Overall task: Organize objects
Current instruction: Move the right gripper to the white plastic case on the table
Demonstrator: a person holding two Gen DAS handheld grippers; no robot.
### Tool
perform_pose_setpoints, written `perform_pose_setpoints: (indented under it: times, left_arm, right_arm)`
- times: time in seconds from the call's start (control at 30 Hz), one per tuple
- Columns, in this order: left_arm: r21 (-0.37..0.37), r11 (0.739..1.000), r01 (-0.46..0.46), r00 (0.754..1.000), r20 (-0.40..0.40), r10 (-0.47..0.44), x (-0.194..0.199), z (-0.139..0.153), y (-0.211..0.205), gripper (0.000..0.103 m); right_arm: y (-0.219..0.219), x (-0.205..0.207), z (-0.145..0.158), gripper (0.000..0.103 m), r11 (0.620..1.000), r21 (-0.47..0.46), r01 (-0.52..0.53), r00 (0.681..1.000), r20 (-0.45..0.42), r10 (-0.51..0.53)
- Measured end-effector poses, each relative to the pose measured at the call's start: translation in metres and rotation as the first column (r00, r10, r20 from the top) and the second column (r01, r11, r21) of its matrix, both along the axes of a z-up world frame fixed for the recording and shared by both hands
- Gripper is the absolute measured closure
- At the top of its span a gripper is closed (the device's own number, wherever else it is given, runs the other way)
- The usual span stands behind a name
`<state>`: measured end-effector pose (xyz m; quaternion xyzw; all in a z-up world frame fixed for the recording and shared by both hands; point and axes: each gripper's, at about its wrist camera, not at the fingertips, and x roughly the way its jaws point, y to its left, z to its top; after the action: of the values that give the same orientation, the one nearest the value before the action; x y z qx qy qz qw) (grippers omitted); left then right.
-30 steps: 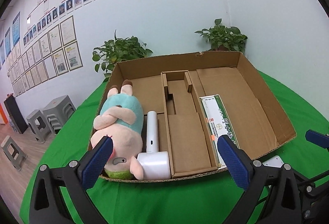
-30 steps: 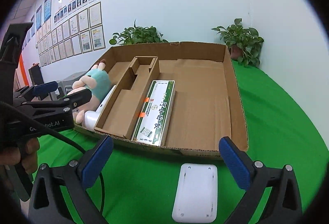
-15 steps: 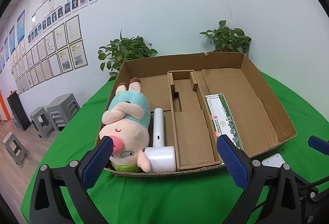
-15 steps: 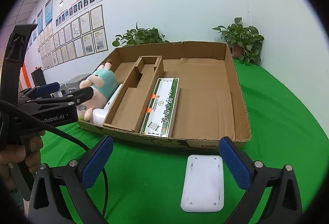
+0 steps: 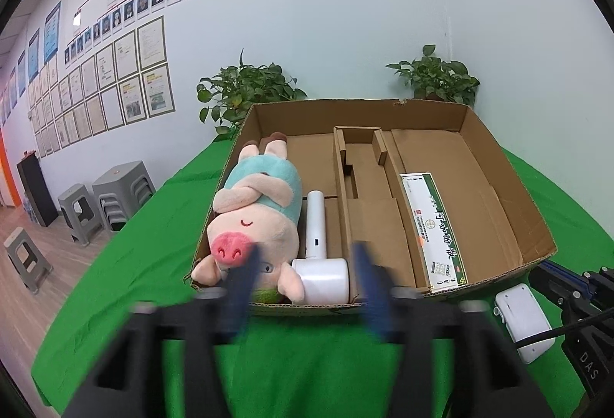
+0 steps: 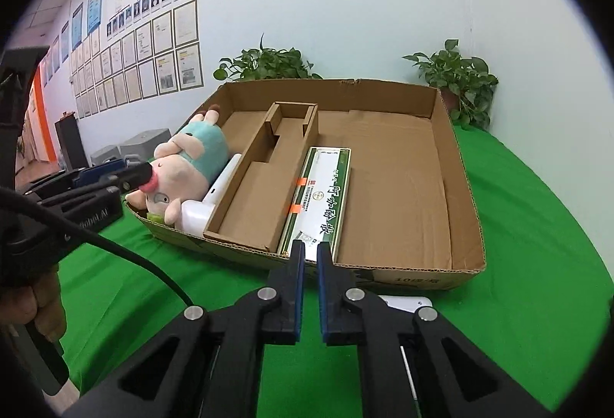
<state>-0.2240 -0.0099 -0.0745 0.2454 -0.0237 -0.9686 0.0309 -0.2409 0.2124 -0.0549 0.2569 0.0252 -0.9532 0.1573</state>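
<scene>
At lower centre, the right tool, nearly pressed together (empty), sits nearest the white device, lengthwise just right.

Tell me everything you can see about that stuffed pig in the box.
The plush pig is soft pink fabric with a bright pink snout, closed stitched eyes and a teal shirt, arms folded across its chest. It lies on its back in the leftmost compartment of the cardboard box, head toward the near wall, feet toward the far wall, pressed against a white handheld device.
</scene>
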Motion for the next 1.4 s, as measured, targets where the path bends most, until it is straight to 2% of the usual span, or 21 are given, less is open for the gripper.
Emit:
perform_pose_setpoints:
  times: [0.03,0.07,0.1,0.23,0.43,0.63,0.77,0.83,0.9,0.93,1.0,1.07,1.13,1.17,1.23,1.3,1.4]
  left_arm:
    - [0.012,1.0,-0.013,1.0,-0.015,0.013,0.002,0.0,-0.002,0.003]
    - [0.028,0.999,-0.021,0.999,-0.033,0.022,0.005,0.001,-0.005,0.004]
    - [0.041,0.999,-0.018,0.999,-0.035,0.019,0.007,0.001,-0.007,0.004]
    - [0.031,0.999,-0.022,0.999,-0.025,0.022,0.006,0.001,-0.01,0.004]
    - [0.064,0.998,-0.005,1.0,-0.005,0.005,0.005,0.001,-0.018,0.004]
    - [0.092,0.994,0.059,0.998,0.007,-0.06,0.002,0.004,-0.019,0.004]
    - [0.125,0.987,0.105,0.994,0.023,-0.109,-0.005,0.009,-0.02,0.004]
    - [0.136,0.982,0.134,0.99,0.033,-0.139,-0.008,0.01,-0.019,0.004]
    - [0.144,0.975,0.171,0.982,0.052,-0.18,-0.011,0.008,-0.016,0.003]
    - [0.149,0.971,0.189,0.978,0.063,-0.2,-0.013,0.006,-0.014,0.003]
    - [0.172,0.957,0.233,0.963,0.094,-0.252,-0.017,-0.001,-0.007,0.003]
    - [0.212,0.939,0.27,0.945,0.131,-0.301,-0.024,-0.011,0.001,0.003]
    - [0.274,0.909,0.313,0.917,0.162,-0.365,-0.03,-0.024,0.011,0.003]
    - [0.307,0.891,0.334,0.901,0.175,-0.397,-0.034,-0.031,0.017,0.004]
    - [0.364,0.859,0.361,0.865,0.214,-0.454,-0.042,-0.048,0.032,0.006]
    - [0.405,0.829,0.386,0.826,0.248,-0.506,-0.049,-0.064,0.05,0.01]
    - [0.424,0.807,0.412,0.782,0.29,-0.552,-0.056,-0.084,0.073,0.019]
  right_arm:
    - [-0.001,-0.002,0.0,0.08,1.0,-0.003,-0.003,1.0,0.014,0.003]
    - [-0.002,-0.004,-0.001,0.037,1.0,-0.007,-0.009,1.0,0.026,0.009]
    - [-0.002,-0.004,-0.001,0.0,1.0,-0.016,-0.014,0.999,0.031,0.015]
    - [-0.003,0.002,0.001,0.001,1.0,0.003,-0.006,1.0,0.013,0.006]
    - [-0.003,0.008,0.003,0.001,1.0,0.012,-0.013,1.0,0.014,0.013]
    - [-0.002,0.018,0.008,0.001,0.998,-0.006,-0.062,0.998,-0.024,0.062]
    - [0.0,0.041,0.015,0.001,0.977,-0.047,-0.206,0.976,-0.085,0.201]
    - [0.001,0.063,0.014,0.001,0.941,-0.067,-0.331,0.94,-0.104,0.324]
    - [0.002,0.083,0.006,0.001,0.904,-0.067,-0.422,0.905,-0.091,0.416]
    - [0.003,0.089,0.001,0.001,0.897,-0.059,-0.437,0.898,-0.081,0.432]
    - [0.009,0.094,-0.014,0.001,0.911,-0.037,-0.41,0.911,-0.049,0.409]
    - [0.024,0.079,-0.034,0.001,0.949,-0.038,-0.313,0.949,0.037,0.314]
    - [0.042,0.056,-0.05,0.001,0.986,-0.019,-0.168,0.978,0.125,0.169]
    - [0.05,0.044,-0.056,0.001,0.995,0.004,-0.103,0.982,0.159,0.101]
    - [0.065,0.02,-0.066,0.001,0.999,0.036,-0.013,0.973,0.231,0.004]
    - [0.07,0.003,-0.072,0.001,0.999,0.049,0.017,0.964,0.265,-0.03]
    - [0.07,-0.015,-0.08,0.001,0.998,0.058,0.034,0.954,0.295,-0.05]
